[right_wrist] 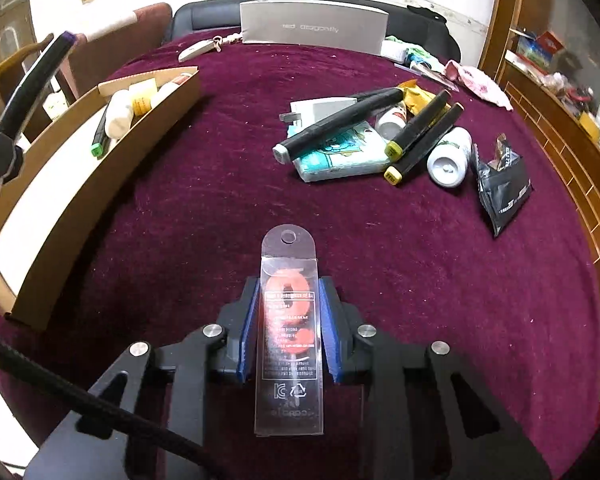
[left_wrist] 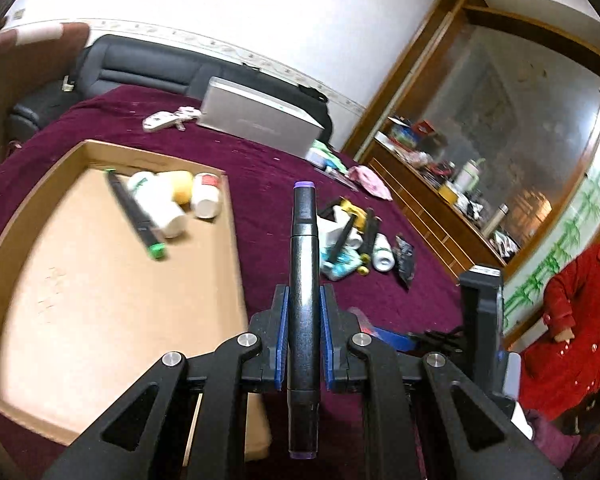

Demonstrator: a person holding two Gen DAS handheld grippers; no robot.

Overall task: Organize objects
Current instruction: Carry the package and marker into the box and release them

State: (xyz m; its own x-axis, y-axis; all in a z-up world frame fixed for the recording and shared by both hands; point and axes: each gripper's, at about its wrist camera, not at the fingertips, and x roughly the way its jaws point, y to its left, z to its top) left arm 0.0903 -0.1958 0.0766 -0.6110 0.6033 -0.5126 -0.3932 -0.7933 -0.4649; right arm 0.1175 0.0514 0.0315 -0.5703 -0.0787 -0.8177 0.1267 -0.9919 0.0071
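My left gripper [left_wrist: 304, 300] is shut on a black marker with purple ends [left_wrist: 303, 240], which stands upright between the blue pads above the tray's right edge. The cardboard tray [left_wrist: 100, 300] holds a green-capped marker [left_wrist: 134, 216], white bottles [left_wrist: 160, 204] and a yellow jar [left_wrist: 182, 186]. My right gripper [right_wrist: 289, 292] is shut on a clear plastic packet with an orange piece inside [right_wrist: 288, 380], low over the maroon cloth. Further back lies a pile [right_wrist: 340, 148] of black markers, a tissue pack, a white charger and white bottles. The purple marker [right_wrist: 40, 68] also shows at the left of the right wrist view.
A silver box [right_wrist: 314, 26] stands at the table's far edge, a white fob [right_wrist: 198, 50] beside it. A black sachet [right_wrist: 502, 188] and a pink cloth [right_wrist: 480, 84] lie to the right. A wooden cabinet [left_wrist: 440, 200] and a person in a red coat [left_wrist: 572, 320] are beyond the table.
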